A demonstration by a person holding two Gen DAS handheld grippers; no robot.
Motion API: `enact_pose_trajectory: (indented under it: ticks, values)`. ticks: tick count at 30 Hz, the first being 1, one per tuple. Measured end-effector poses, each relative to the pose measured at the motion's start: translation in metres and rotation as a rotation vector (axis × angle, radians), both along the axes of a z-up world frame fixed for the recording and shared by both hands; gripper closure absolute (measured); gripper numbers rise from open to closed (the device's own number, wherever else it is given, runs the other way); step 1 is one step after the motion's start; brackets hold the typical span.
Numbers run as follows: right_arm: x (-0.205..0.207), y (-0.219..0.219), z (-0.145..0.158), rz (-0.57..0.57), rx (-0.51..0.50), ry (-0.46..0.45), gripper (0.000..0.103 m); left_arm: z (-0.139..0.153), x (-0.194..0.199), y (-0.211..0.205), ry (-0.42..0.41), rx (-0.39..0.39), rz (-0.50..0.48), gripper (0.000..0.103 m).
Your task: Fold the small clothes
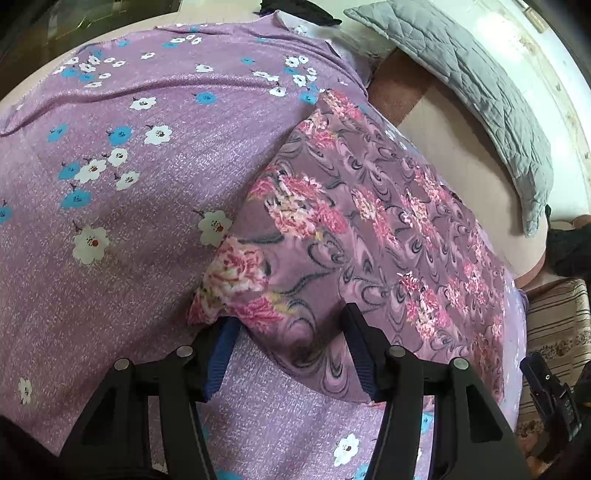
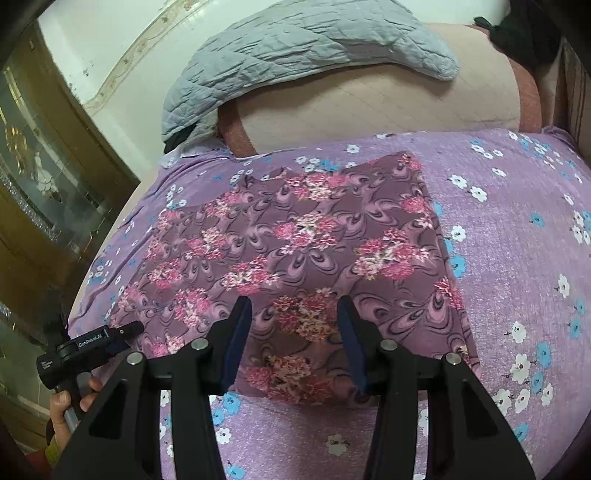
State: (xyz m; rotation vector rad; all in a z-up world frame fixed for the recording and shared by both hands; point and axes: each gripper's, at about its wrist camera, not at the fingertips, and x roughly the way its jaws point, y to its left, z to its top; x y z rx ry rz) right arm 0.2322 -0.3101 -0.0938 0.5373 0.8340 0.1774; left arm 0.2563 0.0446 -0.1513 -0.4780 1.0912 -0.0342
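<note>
A small mauve garment with pink flower print (image 1: 369, 229) lies flat on a purple flowered bedsheet (image 1: 129, 166); it also shows in the right wrist view (image 2: 295, 240). My left gripper (image 1: 291, 317) is open, its fingers standing over the garment's near left corner. My right gripper (image 2: 293, 306) is open over the garment's near edge, jaws apart with cloth showing between them. In the right wrist view the left gripper (image 2: 125, 330) shows at the garment's left edge, held by a hand (image 2: 66, 402).
A grey quilted pillow (image 2: 303, 62) lies at the head of the bed on a beige mattress cover (image 2: 388, 99). A glass-fronted cabinet (image 2: 40, 173) stands to the left. A striped cushion (image 1: 554, 325) lies beside the bed. Dark cloth (image 2: 524, 33) sits at the far corner.
</note>
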Motion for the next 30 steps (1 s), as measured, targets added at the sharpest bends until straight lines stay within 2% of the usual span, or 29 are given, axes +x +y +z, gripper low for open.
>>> enact_pose_trajectory:
  ticks: [6,10,13,15,16,17,18,19,20,22,27,30]
  values:
    - [0.002,-0.007,-0.005,-0.018,0.013,0.008,0.054,0.004,-0.007,0.003,-0.012,-0.008,-0.007,0.046]
    - [0.002,-0.007,-0.007,-0.020,0.014,0.007,0.054,-0.003,-0.030,0.008,-0.033,-0.032,0.040,0.046]
    - [0.001,-0.007,-0.008,-0.019,0.019,0.006,0.054,-0.003,-0.025,0.006,-0.044,-0.019,0.074,0.046]
    - [0.000,-0.006,-0.007,-0.011,0.020,0.001,0.054,-0.003,-0.015,0.007,-0.046,-0.017,0.092,0.050]
    - [-0.001,-0.005,-0.006,-0.008,0.017,-0.001,0.054,-0.003,-0.010,0.008,-0.048,-0.018,0.098,0.058]
    - [-0.001,-0.004,-0.005,-0.005,0.011,-0.004,0.054,-0.002,-0.006,0.009,-0.049,-0.021,0.098,0.075]
    - [-0.001,-0.004,-0.005,-0.005,0.006,-0.007,0.054,-0.001,-0.004,0.010,-0.049,-0.032,0.092,0.081]
    - [0.000,-0.005,-0.004,-0.007,0.009,-0.009,0.054,0.001,-0.003,0.010,-0.056,-0.038,0.077,0.085]
    - [0.000,-0.006,-0.004,-0.010,0.012,-0.011,0.054,0.005,-0.003,0.008,-0.066,-0.020,0.066,0.090]
    - [0.002,-0.008,-0.003,-0.015,0.027,-0.012,0.054,0.019,-0.005,-0.002,-0.109,0.026,0.024,0.094]
    - [0.012,-0.008,0.005,0.012,0.076,-0.019,0.054,0.061,-0.011,-0.053,-0.243,0.099,-0.133,0.096]
    - [0.031,-0.015,0.013,0.072,0.216,-0.026,0.054,0.083,-0.021,-0.097,-0.329,0.124,-0.259,0.097]
